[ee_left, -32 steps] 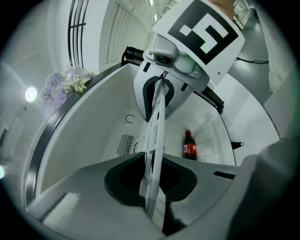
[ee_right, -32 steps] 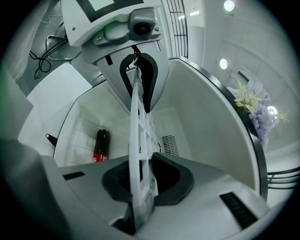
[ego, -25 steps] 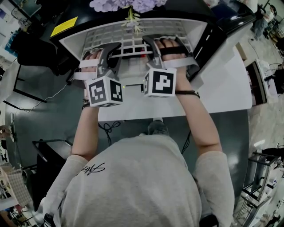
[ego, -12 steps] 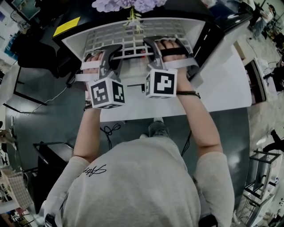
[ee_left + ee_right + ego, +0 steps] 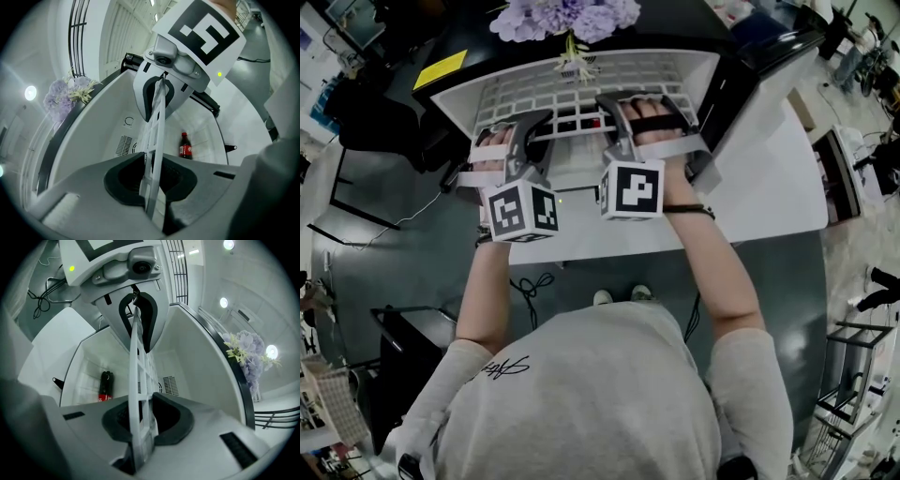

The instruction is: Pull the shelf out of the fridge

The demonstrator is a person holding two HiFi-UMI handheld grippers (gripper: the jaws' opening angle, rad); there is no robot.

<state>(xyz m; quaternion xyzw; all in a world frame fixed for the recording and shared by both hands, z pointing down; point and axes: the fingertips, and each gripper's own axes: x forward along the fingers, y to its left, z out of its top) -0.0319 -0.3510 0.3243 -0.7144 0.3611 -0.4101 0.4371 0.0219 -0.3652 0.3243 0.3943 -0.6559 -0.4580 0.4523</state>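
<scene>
Left claw [image 5: 153, 176] and right claw [image 5: 140, 420] clamping wire shelf [image 5: 581, 91], white table [image 5: 769, 192], grey floor [image 5: 384, 258]

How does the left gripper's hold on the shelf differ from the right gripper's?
The left gripper clamps the shelf nearer its left end; the right gripper clamps it nearer the middle. The left gripper sits slightly closer to the person than the right gripper. Shared: both are shut on the shelf's front edge.

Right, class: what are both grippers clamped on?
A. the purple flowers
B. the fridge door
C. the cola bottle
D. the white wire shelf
D: each gripper view shows the left gripper and the right gripper shut on the front edge of the shelf.
</scene>
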